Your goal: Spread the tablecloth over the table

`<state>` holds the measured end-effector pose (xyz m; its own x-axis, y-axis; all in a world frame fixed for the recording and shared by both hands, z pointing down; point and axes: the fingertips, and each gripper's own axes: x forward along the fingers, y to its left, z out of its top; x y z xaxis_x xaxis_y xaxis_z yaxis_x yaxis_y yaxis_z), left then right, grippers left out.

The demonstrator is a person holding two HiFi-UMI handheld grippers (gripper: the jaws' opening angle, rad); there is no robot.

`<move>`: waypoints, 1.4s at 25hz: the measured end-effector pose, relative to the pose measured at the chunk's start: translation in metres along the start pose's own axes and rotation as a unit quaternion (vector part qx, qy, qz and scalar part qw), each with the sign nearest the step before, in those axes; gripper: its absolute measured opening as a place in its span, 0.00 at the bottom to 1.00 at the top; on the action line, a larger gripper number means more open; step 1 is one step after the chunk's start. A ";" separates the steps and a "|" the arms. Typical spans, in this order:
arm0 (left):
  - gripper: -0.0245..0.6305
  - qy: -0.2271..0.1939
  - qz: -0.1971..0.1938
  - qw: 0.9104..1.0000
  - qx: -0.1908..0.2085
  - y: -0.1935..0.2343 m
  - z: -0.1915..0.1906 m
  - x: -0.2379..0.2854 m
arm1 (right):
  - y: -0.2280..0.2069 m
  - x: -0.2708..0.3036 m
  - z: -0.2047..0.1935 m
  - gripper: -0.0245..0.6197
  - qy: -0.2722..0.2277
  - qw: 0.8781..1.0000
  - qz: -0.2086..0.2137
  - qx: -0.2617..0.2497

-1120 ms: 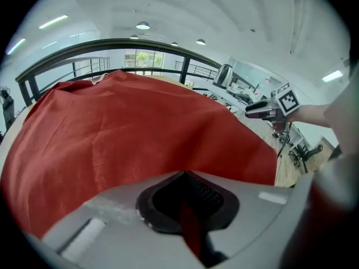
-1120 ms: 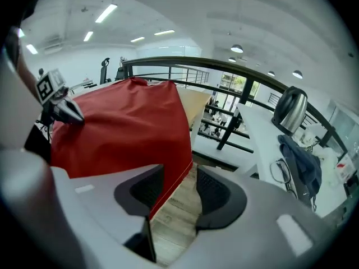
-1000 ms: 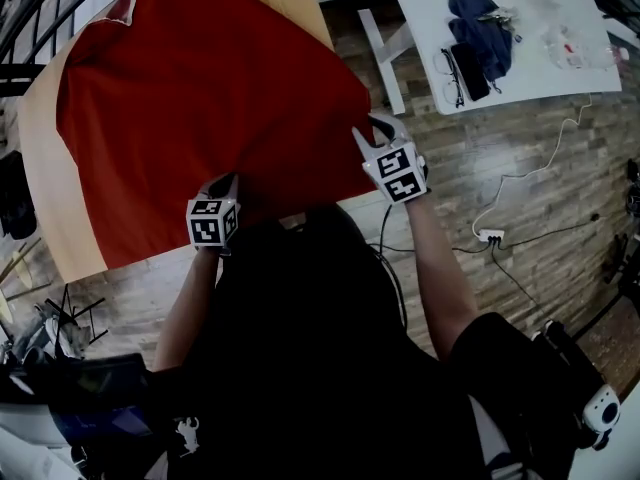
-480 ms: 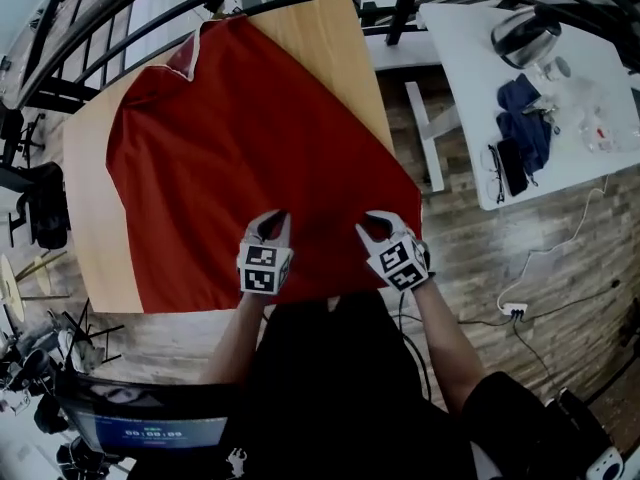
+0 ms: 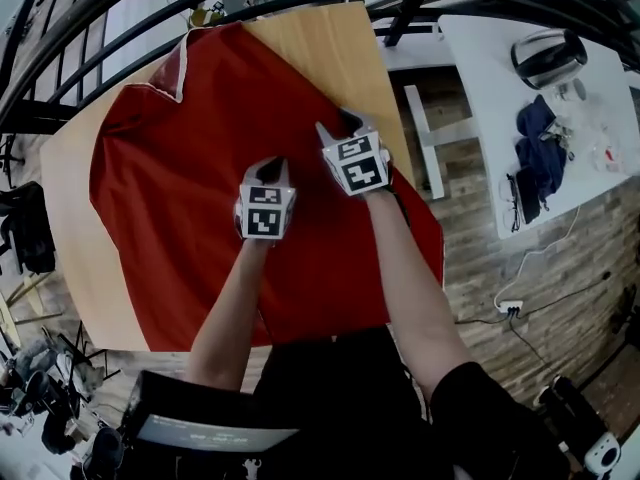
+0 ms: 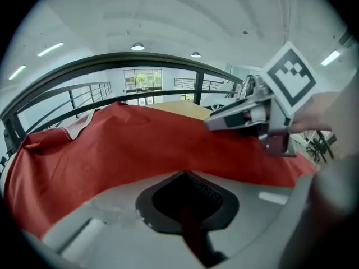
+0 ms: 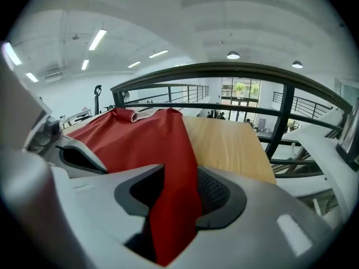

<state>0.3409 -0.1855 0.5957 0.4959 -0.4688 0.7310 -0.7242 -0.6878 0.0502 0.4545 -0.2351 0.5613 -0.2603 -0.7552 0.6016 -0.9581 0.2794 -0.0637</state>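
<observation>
A red tablecloth (image 5: 190,178) lies askew on the wooden table (image 5: 330,53), leaving bare wood at the left and far right. Its far corner is folded over and shows a pale underside. My left gripper (image 5: 270,166) is over the cloth's middle, shut, with a dark strip of cloth pinched in it (image 6: 188,198). The right gripper (image 5: 342,123) is just beyond it, near the cloth's right edge. Its jaws have just been opening, and a fold of the tablecloth (image 7: 168,167) lies loosely between them (image 7: 174,189). The right gripper (image 6: 252,114) also shows in the left gripper view.
A black curved railing (image 5: 100,18) runs past the table's far side. To the right stands a white table (image 5: 470,88) with a kettle (image 5: 545,56), a blue cloth (image 5: 540,148) and small items. A power strip (image 5: 510,306) and cables lie on the wooden floor.
Both grippers have moved from the cloth's near edge up and away over the cloth's middle, the right one further. The right jaws stand wider than before.
</observation>
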 end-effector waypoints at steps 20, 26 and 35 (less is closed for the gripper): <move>0.04 -0.013 -0.003 0.999 -0.033 0.073 0.040 -0.057 | 0.287 -0.086 -0.083 0.33 0.072 0.894 0.363 -0.251; 0.04 0.044 0.036 0.992 -0.116 0.093 -0.075 -0.081 | 0.199 -0.091 -0.024 0.22 0.018 0.940 0.339 -0.029; 0.04 0.006 0.020 0.990 -0.138 0.104 -0.083 -0.087 | 0.165 0.034 -0.001 0.20 0.074 0.974 0.196 -0.090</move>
<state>0.1824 -0.1700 0.5941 0.4598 -0.4857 0.7435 -0.8476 -0.4897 0.2043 0.2880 -0.2140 0.5718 -0.5687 -0.4797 0.6682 -0.7484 0.6389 -0.1782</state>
